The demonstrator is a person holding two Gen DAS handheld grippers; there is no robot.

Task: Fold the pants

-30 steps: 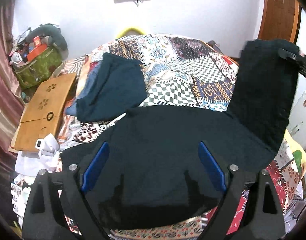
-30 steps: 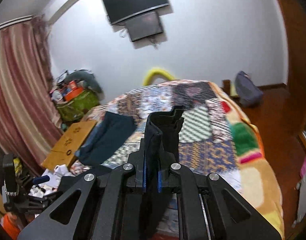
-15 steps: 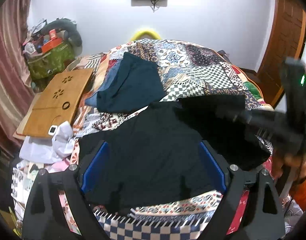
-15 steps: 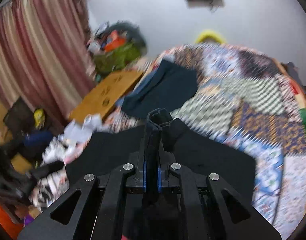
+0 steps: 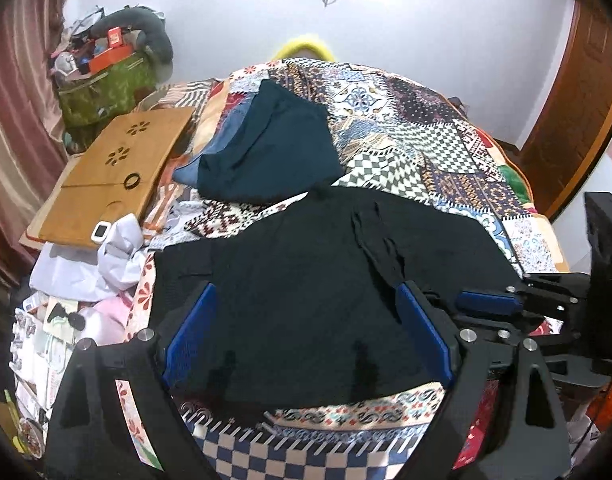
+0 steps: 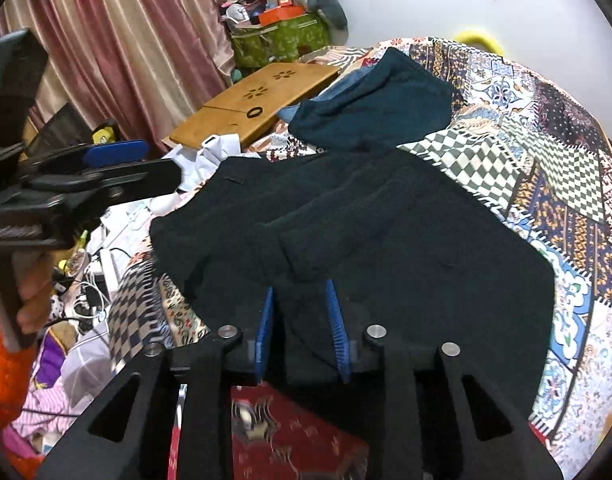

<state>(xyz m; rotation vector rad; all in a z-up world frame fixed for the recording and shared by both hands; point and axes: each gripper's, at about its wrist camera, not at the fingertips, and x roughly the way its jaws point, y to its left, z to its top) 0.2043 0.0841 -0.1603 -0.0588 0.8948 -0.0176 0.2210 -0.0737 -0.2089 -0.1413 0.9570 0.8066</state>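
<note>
The black pants [image 5: 317, 280] lie folded over on the patchwork bedspread [image 5: 405, 136]; they also show in the right wrist view [image 6: 385, 224]. My left gripper [image 5: 306, 332] is open wide and empty, just above the near edge of the pants. My right gripper [image 6: 302, 320] has its jaws parted a little around the pants' edge, no longer pinching the cloth. The right gripper shows at the right in the left wrist view [image 5: 489, 304]. The left gripper shows at the left in the right wrist view [image 6: 118, 152].
A dark teal garment [image 5: 274, 144] lies on blue cloth farther up the bed. A wooden lap desk [image 5: 114, 176] and white clothes [image 5: 106, 256] sit at the left. A green bag [image 5: 102, 88], curtain [image 6: 126, 40] and wooden door [image 5: 577, 92] border the bed.
My right gripper carried the raised pant leg down and to the left over the rest of the pants, then opened and let it go. The left gripper stayed open.
</note>
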